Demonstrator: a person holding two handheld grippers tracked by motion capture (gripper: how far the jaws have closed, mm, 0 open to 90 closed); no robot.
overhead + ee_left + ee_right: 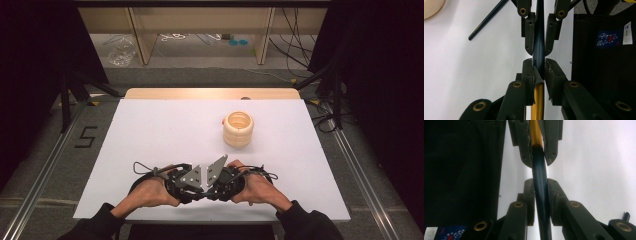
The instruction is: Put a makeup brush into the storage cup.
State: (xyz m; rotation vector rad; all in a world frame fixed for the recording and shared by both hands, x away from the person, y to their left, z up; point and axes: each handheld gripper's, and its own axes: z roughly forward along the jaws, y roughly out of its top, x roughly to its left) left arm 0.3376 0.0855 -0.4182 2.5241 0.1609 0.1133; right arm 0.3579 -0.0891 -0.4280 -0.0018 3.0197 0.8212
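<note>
Facing each other at the near edge of the white table (150,130), the left gripper (539,66) and right gripper (540,186) both clamp their jaws on one dark-blue-and-gold pen (539,47).

on the tabletop (150,130) the two grippers meet tip to tip at 6 o'clock, left gripper (175,181) beside right gripper (227,181), a ribbed cup (238,129) at 1 o'clock behind them.
</note>
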